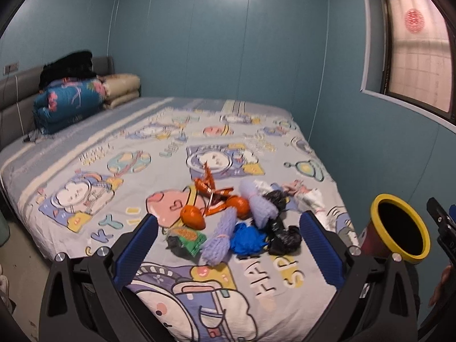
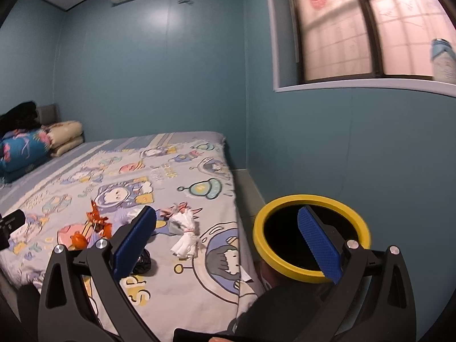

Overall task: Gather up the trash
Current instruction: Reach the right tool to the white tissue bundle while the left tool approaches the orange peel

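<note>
Hovering above the foot end of the bed, the left gripper has its blue pads spread wide and grips nothing. Between and just beyond them lies the trash heap on the cartoon sheet: 2 purple foam nets, a blue bag, black bags, 2 orange fruits, orange wrappers and a green packet. Nearer the bed's right edge rests a white crumpled wrapper. The right gripper is likewise released and empty, its right pad in front of the yellow-rimmed bin standing just off the bed's right edge.
</note>
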`<state>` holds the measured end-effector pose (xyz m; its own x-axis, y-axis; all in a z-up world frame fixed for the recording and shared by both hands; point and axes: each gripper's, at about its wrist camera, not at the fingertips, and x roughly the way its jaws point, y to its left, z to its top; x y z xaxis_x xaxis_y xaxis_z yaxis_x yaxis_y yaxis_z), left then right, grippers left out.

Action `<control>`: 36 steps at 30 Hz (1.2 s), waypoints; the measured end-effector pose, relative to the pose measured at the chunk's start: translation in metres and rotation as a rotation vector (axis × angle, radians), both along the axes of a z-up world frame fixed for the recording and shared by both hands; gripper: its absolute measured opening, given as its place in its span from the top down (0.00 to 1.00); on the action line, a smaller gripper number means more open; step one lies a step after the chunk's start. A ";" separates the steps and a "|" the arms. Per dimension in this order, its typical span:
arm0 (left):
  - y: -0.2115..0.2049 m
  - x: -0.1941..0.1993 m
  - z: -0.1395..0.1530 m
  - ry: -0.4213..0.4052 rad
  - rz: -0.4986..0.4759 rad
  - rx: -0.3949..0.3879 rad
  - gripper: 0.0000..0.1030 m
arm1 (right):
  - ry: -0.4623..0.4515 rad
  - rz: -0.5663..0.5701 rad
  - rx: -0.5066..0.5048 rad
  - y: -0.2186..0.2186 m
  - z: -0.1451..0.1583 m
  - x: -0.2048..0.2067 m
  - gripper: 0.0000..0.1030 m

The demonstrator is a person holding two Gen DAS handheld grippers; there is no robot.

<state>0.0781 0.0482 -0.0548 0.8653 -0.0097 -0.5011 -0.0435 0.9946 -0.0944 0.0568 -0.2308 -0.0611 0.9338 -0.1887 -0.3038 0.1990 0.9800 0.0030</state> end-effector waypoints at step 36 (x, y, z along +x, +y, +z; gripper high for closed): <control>0.069 0.196 -0.132 0.416 0.081 0.042 0.07 | 0.602 0.120 -0.095 0.025 -0.122 0.256 0.08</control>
